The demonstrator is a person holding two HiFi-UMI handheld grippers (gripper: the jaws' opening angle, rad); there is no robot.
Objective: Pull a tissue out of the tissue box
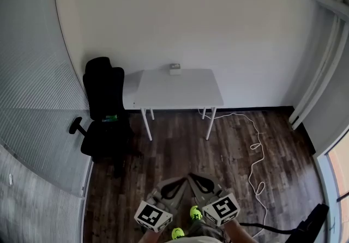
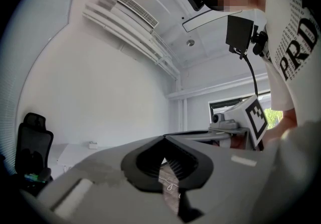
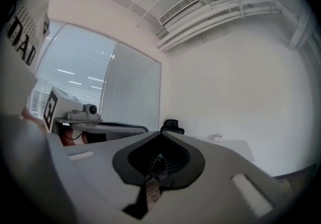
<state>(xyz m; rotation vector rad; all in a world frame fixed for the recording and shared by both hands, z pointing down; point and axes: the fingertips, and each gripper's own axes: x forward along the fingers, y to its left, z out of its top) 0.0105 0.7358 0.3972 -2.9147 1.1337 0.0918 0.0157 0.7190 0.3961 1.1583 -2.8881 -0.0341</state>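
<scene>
Presently left gripper [image 2: 164, 138], right gripper [image 3: 160, 135]: ribbed fingers [image 2: 174, 163] closed; tissue box [image 1: 175, 69] on white table [image 1: 180, 93].

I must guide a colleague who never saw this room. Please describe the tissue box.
A white table stands against the far wall, right of a black office chair. The tissue box is the small pale box at the table's back edge; nothing else lies on the tabletop.

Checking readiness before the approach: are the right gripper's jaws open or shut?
Shut. In the right gripper view, the right gripper has its jaws together at the tips, and nothing is held between them.
</scene>
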